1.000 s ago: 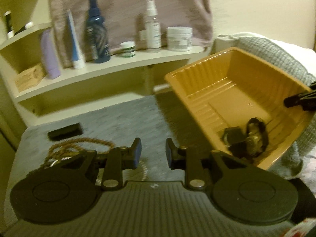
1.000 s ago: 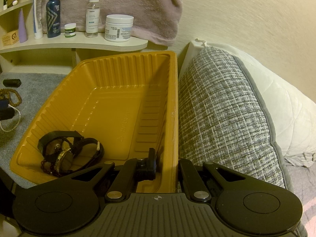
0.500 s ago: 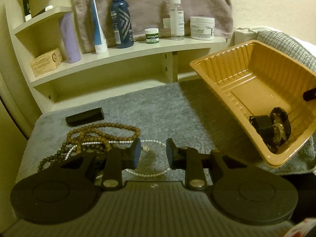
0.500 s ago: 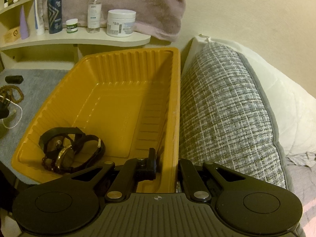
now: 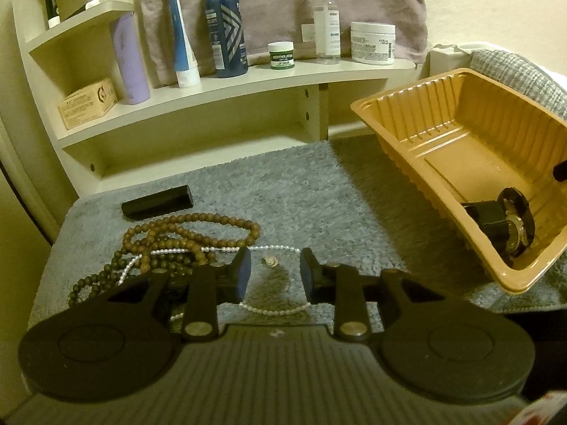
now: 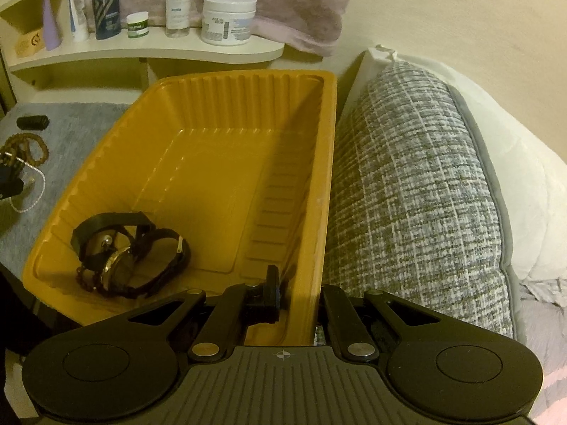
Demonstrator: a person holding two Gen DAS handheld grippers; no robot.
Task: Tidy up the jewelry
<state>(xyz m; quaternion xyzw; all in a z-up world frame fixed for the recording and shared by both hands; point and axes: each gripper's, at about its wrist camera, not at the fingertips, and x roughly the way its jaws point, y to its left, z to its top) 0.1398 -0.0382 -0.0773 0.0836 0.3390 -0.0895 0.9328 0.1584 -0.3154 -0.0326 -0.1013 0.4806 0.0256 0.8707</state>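
Fingers of the left gripper [image 5: 274, 272] are spread apart above the grey mat [image 5: 319, 191], with nothing held between them. Seen through the gap, a pearl necklace [image 5: 273, 248] lies on the mat, its loop running under and past both fingertips, with a small clasp or pendant near the middle. Just left of it, a heap of brown wooden bead necklaces [image 5: 184, 237] is tangled with the pearls, partly hidden by the left finger. A black rectangular case [image 5: 156, 202] is laid on the mat behind the beads.

The right gripper [image 6: 299, 292] is clamped on the near right wall of the orange plastic tray [image 6: 219, 81]: one finger is seen inside the tray and the other outside it, with the wall pinched between them. The tray is seen tilted in the left view, its near corner low over the mat's edge. In the tray's near left corner, black-strapped wristwatches [image 6: 131, 248] are piled together, one with a gold-rimmed face, beside a dark beaded bracelet [image 6: 86, 279].

A grey woven cushion [image 6: 418, 194] lies just beside the tray on the right. On the cream shelf [image 5: 226, 88] behind the mat are stood a dark blue bottle [image 5: 226, 24], a clear spray bottle [image 5: 326, 21], a white jar [image 5: 372, 41] and a small green-lidded pot [image 5: 281, 55].
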